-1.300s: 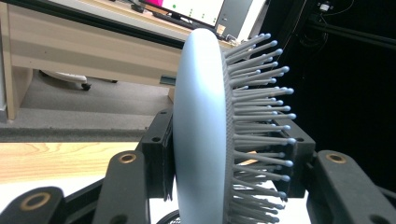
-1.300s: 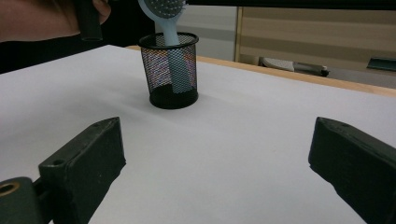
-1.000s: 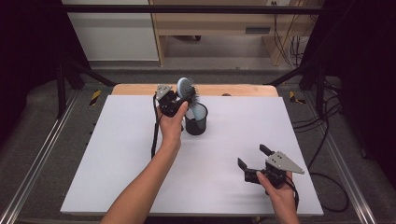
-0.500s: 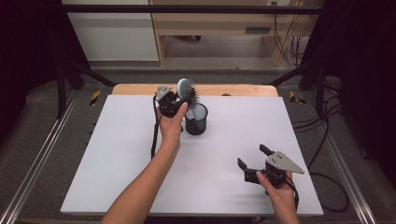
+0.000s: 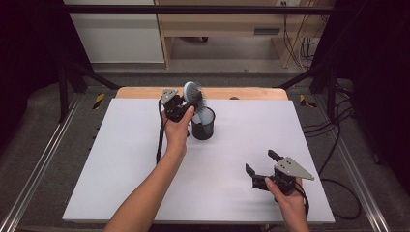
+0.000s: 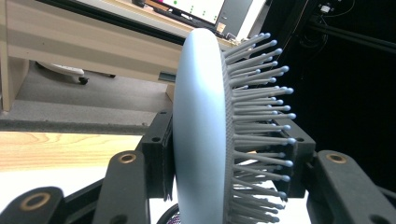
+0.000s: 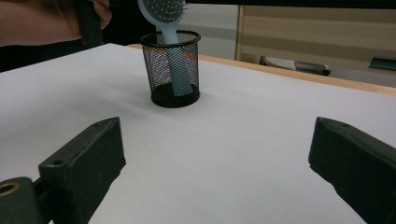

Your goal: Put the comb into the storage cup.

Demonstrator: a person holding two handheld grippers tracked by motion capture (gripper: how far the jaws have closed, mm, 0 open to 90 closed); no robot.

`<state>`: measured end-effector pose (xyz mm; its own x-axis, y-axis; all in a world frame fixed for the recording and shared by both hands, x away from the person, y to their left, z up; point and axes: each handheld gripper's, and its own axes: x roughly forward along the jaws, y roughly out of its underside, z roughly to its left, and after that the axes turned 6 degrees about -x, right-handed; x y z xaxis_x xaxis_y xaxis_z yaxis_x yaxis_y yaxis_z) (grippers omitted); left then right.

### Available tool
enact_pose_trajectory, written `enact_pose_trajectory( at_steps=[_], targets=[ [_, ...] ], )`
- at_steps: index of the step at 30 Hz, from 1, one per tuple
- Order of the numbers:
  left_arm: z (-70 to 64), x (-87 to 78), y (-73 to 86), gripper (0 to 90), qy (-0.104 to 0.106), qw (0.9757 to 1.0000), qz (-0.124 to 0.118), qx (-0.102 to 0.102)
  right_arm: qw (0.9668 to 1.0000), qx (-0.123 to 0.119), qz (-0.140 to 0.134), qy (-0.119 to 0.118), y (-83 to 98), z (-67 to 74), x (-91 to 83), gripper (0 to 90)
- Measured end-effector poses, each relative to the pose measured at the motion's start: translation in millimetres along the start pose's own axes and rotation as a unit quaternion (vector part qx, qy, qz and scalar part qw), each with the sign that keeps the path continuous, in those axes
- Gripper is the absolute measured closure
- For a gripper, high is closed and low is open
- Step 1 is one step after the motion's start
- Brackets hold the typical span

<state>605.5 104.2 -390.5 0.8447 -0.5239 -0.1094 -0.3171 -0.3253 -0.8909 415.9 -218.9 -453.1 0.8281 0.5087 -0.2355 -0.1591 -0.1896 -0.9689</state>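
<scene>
Pale-blue hairbrush stands near the table's far edge, handle down inside the black mesh cup; the left gripper is clamped on its head. The right gripper sits near the front right corner, jaws apart, holding nothing.

Left gripper view: both black jaws press the brush head, bristles pointing right.

Right gripper view: jaws spread wide over bare table; the cup stands beyond, the brush handle visible through the mesh.
</scene>
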Motion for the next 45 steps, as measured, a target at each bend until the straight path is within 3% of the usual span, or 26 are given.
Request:
enact_pose_trajectory(
  at_steps=[12, 26, 45],
  targets=[
    [5.7, -2.5, -1.0, 48.4, 0.0, 1.0, 0.004, -0.009, 1.0, -0.001, 0.001, 0.0, 0.1, 0.0, 0.6, 3.7],
    [15.9, -5.7, -2.5, 47.4, -0.002, 0.9994, 0.007, -0.034, 1.0, 0.001, 0.003, -0.004, 0.1, 1.2, 1.7, 3.7],
    [29.5, -9.1, -3.0, 44.8, -0.002, 0.9989, 0.013, -0.045, 1.0, -0.001, 0.004, -0.005, 0.4, 1.3, 2.7, 3.7]
  ],
)
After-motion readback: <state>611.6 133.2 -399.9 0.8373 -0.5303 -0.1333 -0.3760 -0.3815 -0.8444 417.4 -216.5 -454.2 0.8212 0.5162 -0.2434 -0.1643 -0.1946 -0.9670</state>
